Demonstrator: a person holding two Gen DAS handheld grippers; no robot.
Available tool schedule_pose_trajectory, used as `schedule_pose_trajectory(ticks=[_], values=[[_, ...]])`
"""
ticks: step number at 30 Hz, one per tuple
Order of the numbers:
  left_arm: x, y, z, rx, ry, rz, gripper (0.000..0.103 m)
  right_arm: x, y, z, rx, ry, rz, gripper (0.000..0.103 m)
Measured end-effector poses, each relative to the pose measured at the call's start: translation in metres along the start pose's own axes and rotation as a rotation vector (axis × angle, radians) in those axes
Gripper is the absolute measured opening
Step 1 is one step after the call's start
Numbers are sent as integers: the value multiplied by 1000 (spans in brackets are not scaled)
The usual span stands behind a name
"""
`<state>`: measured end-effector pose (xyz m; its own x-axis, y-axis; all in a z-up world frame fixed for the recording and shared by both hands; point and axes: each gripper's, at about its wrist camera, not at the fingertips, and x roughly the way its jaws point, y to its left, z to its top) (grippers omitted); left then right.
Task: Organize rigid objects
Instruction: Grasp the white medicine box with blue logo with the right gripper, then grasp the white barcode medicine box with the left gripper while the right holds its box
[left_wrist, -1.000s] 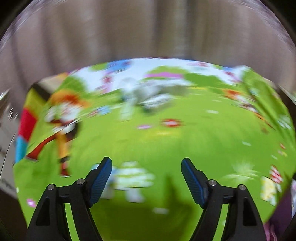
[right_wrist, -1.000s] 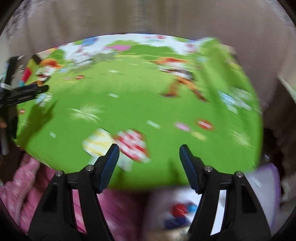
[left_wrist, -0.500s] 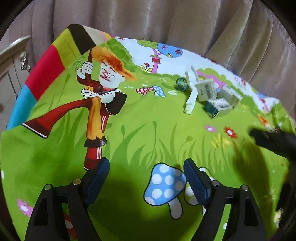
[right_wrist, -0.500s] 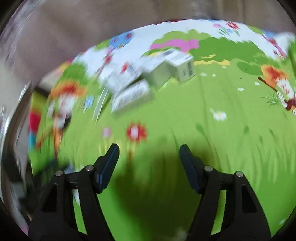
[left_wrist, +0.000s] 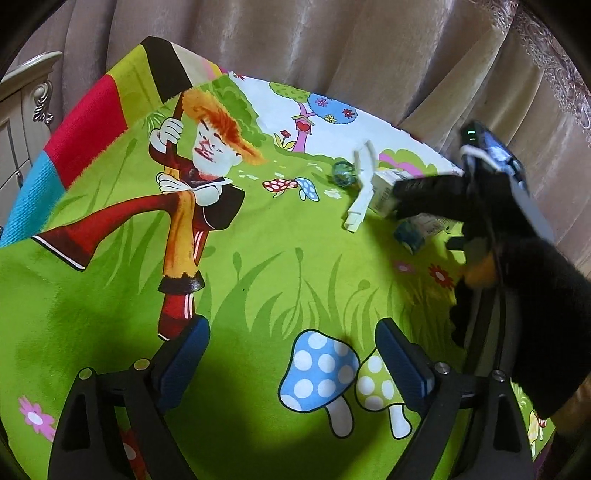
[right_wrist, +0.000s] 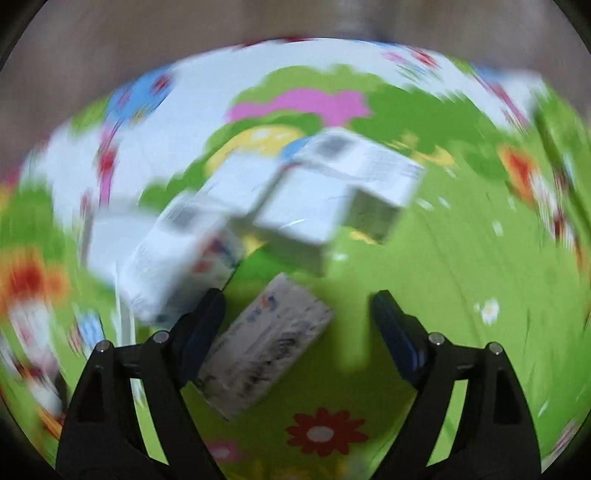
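— Beige curtains (left_wrist: 332, 48) hang behind a surface covered with a bright green cartoon blanket (left_wrist: 258, 280); whether a desk or a bed lies under it cannot be told. What sits on it?

— A small heap of white boxes (right_wrist: 306, 206) lies at the blanket's far side. In the left wrist view a long white piece (left_wrist: 360, 192) leans along the heap's left edge, and a small round greenish thing (left_wrist: 341, 173) sits just left of that. One separate box, the printed carton (right_wrist: 266, 343), lies tilted, nearer than the heap.

— Where do the right tongs (right_wrist: 299, 325) stand against it?

— The right tongs stand spread wide, having just been opening further. The printed carton lies between them, close against the left finger and clear of the right one; the pads do not press on it. The picture is smeared, so contact with the left finger cannot be judged.

— And the left tongs (left_wrist: 291, 350)?

— Also spread wide, jaws having just been opening, with nothing between them but a printed blue mushroom (left_wrist: 317, 373) on the blanket. The heap lies well beyond them, up and to the right, where the right tongs and a dark sleeve (left_wrist: 535, 295) reach over it.
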<state>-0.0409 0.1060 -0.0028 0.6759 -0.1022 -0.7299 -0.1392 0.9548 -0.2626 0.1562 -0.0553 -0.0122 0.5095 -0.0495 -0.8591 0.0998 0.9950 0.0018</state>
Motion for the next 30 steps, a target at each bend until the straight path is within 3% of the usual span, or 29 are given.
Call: schedule_pose_trajectory(ticks=[6,11,14,17,19,26,30], values=[[0,1,0,-6,-3,-5,92,-14,-41,-26,-230,-74,138,78],[1,-2,-1,6,5,10,93,-20,-79,-31,-292,-110,213,49],[2,-3,0,14,10,9,95,-23,-88,-33,-317,-115,241,49],[9,-13,6,60,64,31,95,-30,-93,-42,-375,-134,251,39],[16,-28,16,151,88,26,95,-32,-101,-48,-388,-139,262,37],[64,-129,55,763,-81,239,95,-44,-121,-69,-388,-154,287,37],[98,-170,68,895,-80,234,95,-43,-119,-69,-392,-156,274,37]])
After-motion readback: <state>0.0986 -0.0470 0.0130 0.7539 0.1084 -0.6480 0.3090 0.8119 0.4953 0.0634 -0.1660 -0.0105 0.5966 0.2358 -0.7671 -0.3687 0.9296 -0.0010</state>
